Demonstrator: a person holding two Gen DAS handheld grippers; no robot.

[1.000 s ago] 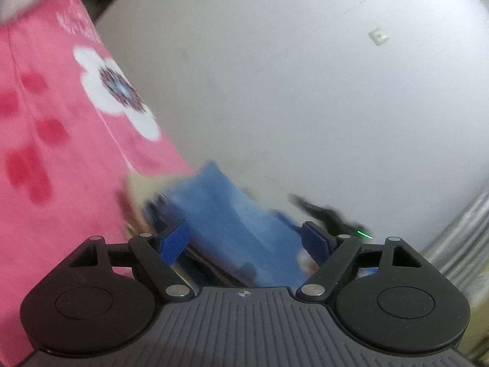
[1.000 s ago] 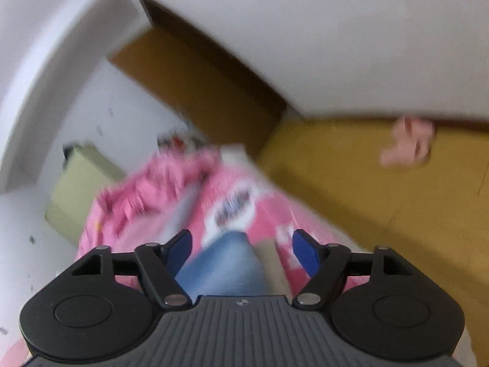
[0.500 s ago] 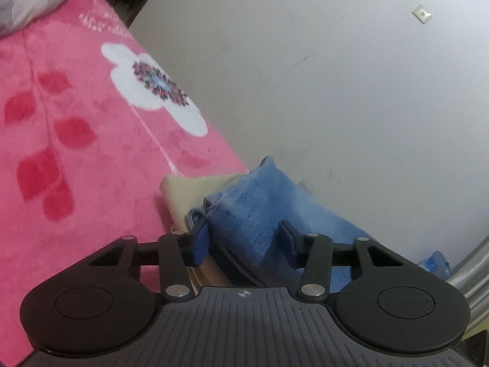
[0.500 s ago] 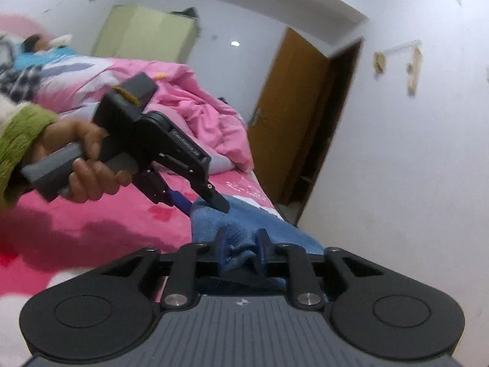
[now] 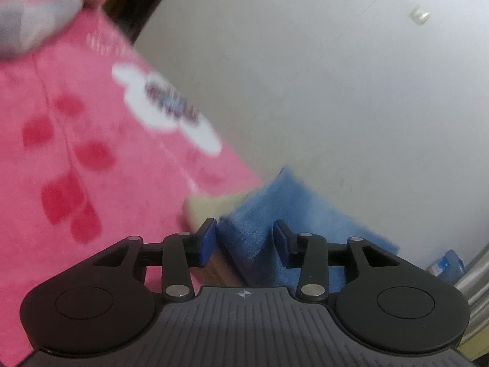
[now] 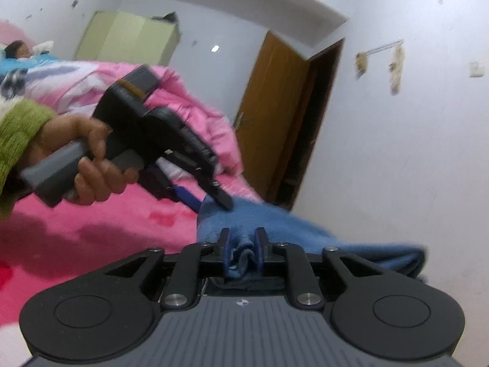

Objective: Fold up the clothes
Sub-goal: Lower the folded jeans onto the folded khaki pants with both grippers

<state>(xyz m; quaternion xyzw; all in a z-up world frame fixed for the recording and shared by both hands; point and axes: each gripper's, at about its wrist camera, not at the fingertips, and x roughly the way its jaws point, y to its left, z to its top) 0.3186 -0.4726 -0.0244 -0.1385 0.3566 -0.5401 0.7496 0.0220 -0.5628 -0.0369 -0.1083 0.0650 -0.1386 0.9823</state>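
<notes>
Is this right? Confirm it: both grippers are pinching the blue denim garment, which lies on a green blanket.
Not quite. Both the left gripper and the right gripper do pinch the blue denim garment, but the blanket under it is pink with red and white flowers, not green. The left wrist view shows this best.

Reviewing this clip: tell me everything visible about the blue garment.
The blue garment looks like soft faded denim, bunched and creased rather than flat. It lies at the edge of the pink bedspread, next to the white wall. The right tongs pinch a gathered fold of it; the left tongs straddle another ridge, with a cream fabric piece beside it.
</notes>
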